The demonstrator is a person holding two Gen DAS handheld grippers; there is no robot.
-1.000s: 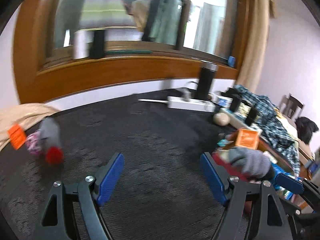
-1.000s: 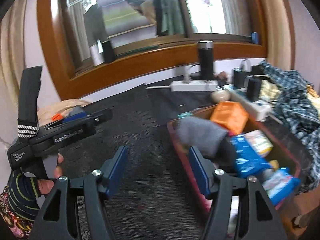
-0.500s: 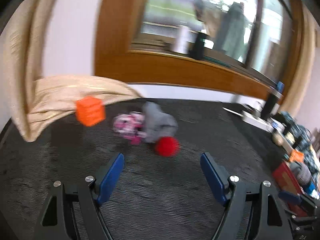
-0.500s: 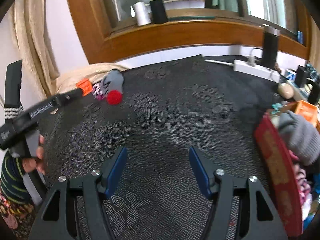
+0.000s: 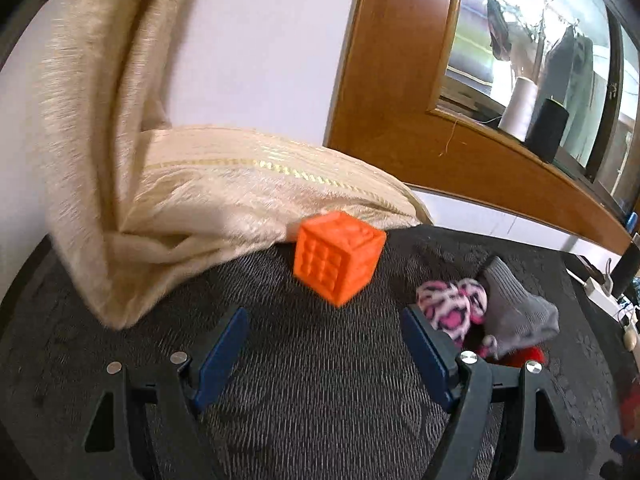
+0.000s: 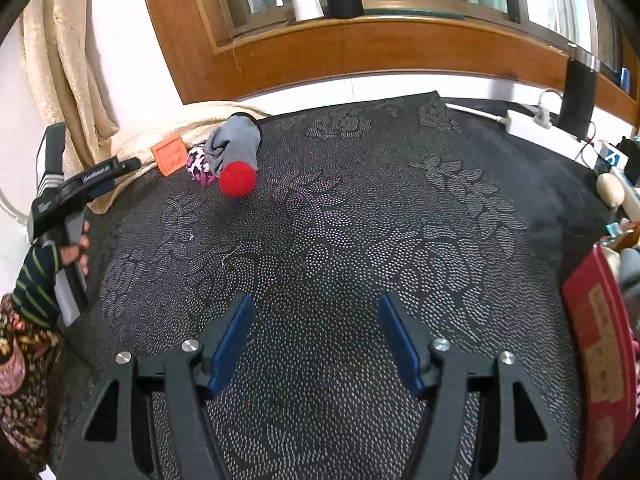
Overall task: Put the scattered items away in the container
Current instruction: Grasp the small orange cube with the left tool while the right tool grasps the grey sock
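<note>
An orange studded cube (image 5: 339,261) sits by a pink leopard sock (image 5: 452,307), grey sock (image 5: 516,312), red ball (image 6: 237,179)

Desk (image 6: 360,216) with dark floral-pattern cloth. On it, far left: orange cube (image 5: 338,258) touching the curtain (image 5: 224,184) hem; just right of cube a pink sock (image 5: 452,308), grey sock (image 5: 516,312), red ball (image 6: 237,179) bunched together. Well right of cube: white power strip (image 6: 536,130), red box (image 6: 600,360).

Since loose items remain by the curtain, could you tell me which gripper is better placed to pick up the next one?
Left. The left gripper, open, faces the orange cube closely; the right gripper sits farther back.
</note>
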